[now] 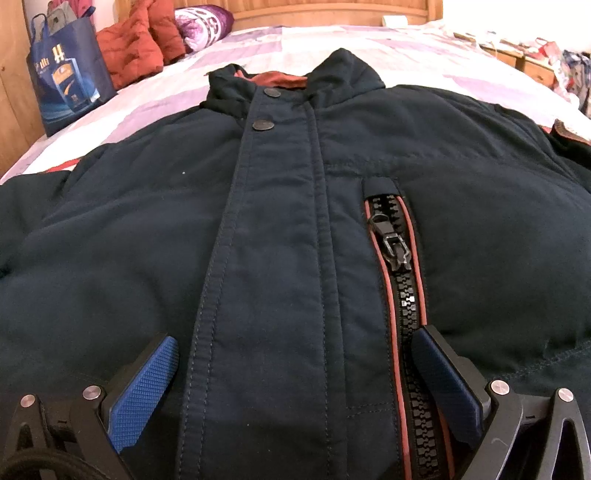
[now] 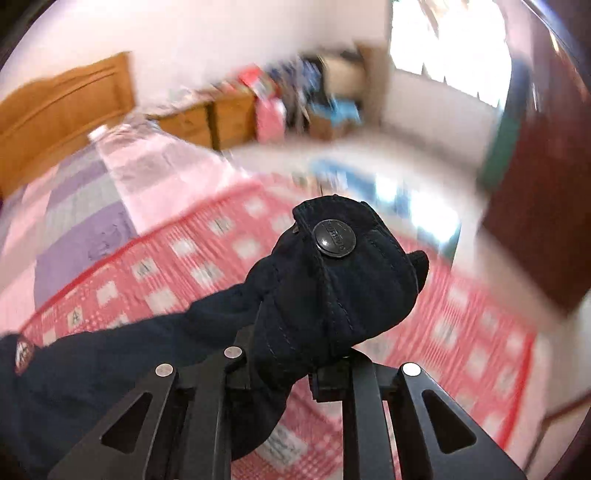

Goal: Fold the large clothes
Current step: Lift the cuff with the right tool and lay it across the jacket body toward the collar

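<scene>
A large navy jacket (image 1: 280,229) lies front-up on the bed, collar at the far end, with snap buttons on the placket and a red-trimmed chest zipper (image 1: 397,258). My left gripper (image 1: 295,362) is open, its blue pads resting on the jacket on either side of the placket. My right gripper (image 2: 295,354) is shut on the jacket's sleeve cuff (image 2: 332,273), which has a metal snap button (image 2: 334,238). It holds the cuff lifted above the bed; the cloth hides the fingertips.
A bed sheet in purple, pink and white patches (image 1: 388,55) lies under the jacket. An orange jacket (image 1: 140,44), a purple pillow (image 1: 203,22) and a blue bag (image 1: 66,77) sit at the far left. A red checked blanket (image 2: 184,266) and wooden drawers (image 2: 207,118) show in the blurred right wrist view.
</scene>
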A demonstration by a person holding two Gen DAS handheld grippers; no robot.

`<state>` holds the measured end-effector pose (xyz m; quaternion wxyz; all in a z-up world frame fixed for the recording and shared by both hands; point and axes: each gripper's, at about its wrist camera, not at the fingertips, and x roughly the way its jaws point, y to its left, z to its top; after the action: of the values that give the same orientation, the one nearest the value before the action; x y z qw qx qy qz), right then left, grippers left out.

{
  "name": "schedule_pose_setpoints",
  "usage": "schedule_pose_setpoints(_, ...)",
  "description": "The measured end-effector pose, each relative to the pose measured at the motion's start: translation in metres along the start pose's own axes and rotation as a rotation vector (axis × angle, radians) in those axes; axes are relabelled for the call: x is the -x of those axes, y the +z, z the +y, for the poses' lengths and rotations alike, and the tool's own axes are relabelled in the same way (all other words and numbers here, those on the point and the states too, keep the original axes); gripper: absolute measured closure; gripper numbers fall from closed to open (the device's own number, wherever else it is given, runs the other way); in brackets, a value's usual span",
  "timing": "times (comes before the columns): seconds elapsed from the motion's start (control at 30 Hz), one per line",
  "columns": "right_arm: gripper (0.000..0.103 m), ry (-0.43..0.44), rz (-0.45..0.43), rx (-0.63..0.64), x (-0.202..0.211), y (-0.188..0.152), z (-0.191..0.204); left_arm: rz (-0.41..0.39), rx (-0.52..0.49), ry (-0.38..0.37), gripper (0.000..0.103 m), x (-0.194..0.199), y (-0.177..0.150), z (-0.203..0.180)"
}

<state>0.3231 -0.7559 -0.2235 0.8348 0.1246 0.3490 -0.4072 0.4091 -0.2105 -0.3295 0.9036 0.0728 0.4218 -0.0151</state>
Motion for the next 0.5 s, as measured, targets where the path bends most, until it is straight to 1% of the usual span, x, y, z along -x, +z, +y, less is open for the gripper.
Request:
schedule_pose_setpoints(0.07,0.085,-0.002,-0.062,0.062,0.024,0.015,0.022,0.006,0.007,-0.009,0.0,0.0,0.001,0.001)
schedule_pose_setpoints(0.13,0.085,-0.008,-0.143,0.158,0.058,0.033,0.058,0.018,0.017,-0.025,0.0,0.0,0.003,0.003)
schedule_pose_setpoints(0.17,0.085,-0.003,-0.167,0.192,0.069,0.037,0.072,0.028,0.02,-0.033,0.0,0.0,0.006,0.004)
schedule_pose_setpoints(0.23,0.085,0.021,-0.229,0.294,0.102,0.044,0.118,0.047,0.021,-0.053,0.0,0.006,0.011,0.009)
schedule_pose_setpoints(0.3,0.085,0.055,-0.292,0.391,0.134,0.042,0.162,0.02,0.025,-0.044,0.0,0.021,0.012,0.022)
schedule_pose_setpoints(0.37,0.086,0.101,-0.339,0.458,0.16,0.035,0.2,-0.022,0.052,-0.044,0.0,0.043,0.01,0.049)
schedule_pose_setpoints(0.43,0.085,0.173,-0.383,0.525,0.19,0.02,0.246,-0.03,0.077,-0.027,0.0,0.056,0.003,0.08)
schedule_pose_setpoints(0.5,0.086,0.257,-0.392,0.581,0.214,-0.002,0.294,-0.014,0.087,-0.01,0.0,0.059,-0.006,0.104)
